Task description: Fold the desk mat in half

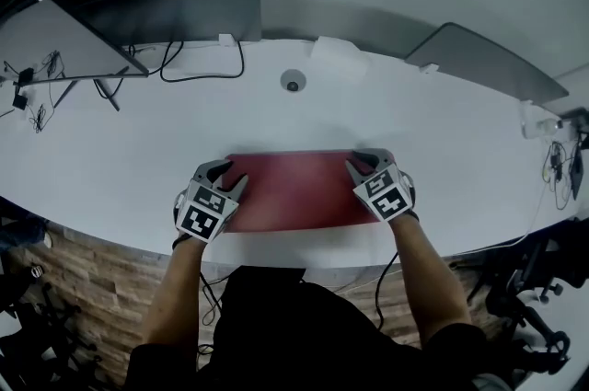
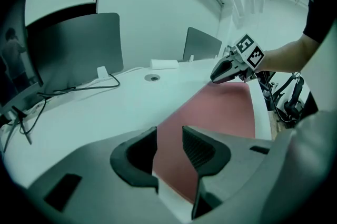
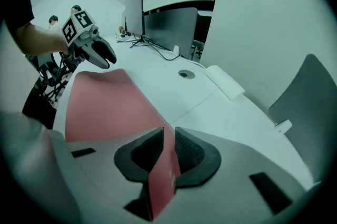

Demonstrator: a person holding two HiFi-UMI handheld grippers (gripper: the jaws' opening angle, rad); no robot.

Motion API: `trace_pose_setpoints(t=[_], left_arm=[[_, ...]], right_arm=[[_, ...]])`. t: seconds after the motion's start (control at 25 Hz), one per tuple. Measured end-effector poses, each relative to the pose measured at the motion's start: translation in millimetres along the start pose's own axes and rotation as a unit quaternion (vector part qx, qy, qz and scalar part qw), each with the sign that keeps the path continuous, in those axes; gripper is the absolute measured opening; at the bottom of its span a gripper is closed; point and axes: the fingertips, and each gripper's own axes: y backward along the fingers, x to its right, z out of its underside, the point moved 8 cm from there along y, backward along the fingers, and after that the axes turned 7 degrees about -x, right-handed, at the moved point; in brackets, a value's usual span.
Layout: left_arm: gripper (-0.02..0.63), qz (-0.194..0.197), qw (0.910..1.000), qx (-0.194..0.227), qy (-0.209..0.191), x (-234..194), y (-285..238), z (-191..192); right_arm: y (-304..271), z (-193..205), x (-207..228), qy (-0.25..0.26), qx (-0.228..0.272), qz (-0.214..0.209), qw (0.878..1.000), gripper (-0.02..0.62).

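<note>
Two grippers at the ends of a flat mat (image 1: 299, 191), fold not yet begun.
Left gripper (image 1: 225, 175) sits at the left end of the red mat, which lies on the white desk (image 1: 414, 118) in the lower centre of the head view. Its jaws stand clearly apart and pinch nothing; the mat shows through the gap beneath them. Right gripper (image 1: 366, 162), at the mat's right end, has its jaws a narrow way apart. A raised corner of the mat stands edge-up between the pads, held loosely rather than clamped, as far as I can judge. I take this for the grasping step: next, both must close firmly on matching corners, then lift and carry that edge evenly across to the opposite one.
</note>
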Motion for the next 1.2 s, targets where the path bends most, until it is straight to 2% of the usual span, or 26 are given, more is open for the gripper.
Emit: trace_pose_setpoints(t=[0.16, 0.32, 0.48, 0.64, 0.84, 1.04, 1.2], left_arm=[[0.146, 0.014, 0.9998, 0.010, -0.008, 25.4, 7.8, 1.2], [0.146, 0.038, 0.9988, 0.015, -0.027, 60.1, 9.2, -2.9], [0.146, 0.053, 0.9976, 0.015, -0.043, 90.7, 6.7, -5.7], [0.146, 0.054, 0.9972, 0.017, -0.049, 105.4, 3.7, -2.2], [0.144, 0.040, 0.9980, 0.027, -0.041, 112.4, 19.0, 2.8], [0.144, 0.027, 0.9985, 0.033, -0.035, 128.2, 38.0, 16.5], [0.144, 0.039, 0.9977, 0.055, -0.012, 151.6, 57.6, 29.7]], right_arm=[[21.3, 14.9, -17.9, -0.005, 0.003, -0.003, 1.000, 0.064], [44.2, 46.2, -32.0, -0.025, -0.004, -0.003, 1.000, 0.064], [62.8, 87.7, -38.7, -0.067, -0.011, 0.007, 0.998, 0.064], [77.7, 118.8, -44.4, -0.119, 0.004, 0.029, 0.992, 0.052], [88.0, 139.3, -57.5, -0.157, 0.022, 0.031, 0.987, 0.040], [106.0, 146.0, -74.2, -0.170, 0.061, 0.027, 0.983, 0.038], [126.1, 149.1, -90.5, -0.182, 0.104, 0.023, 0.978, 0.032]])
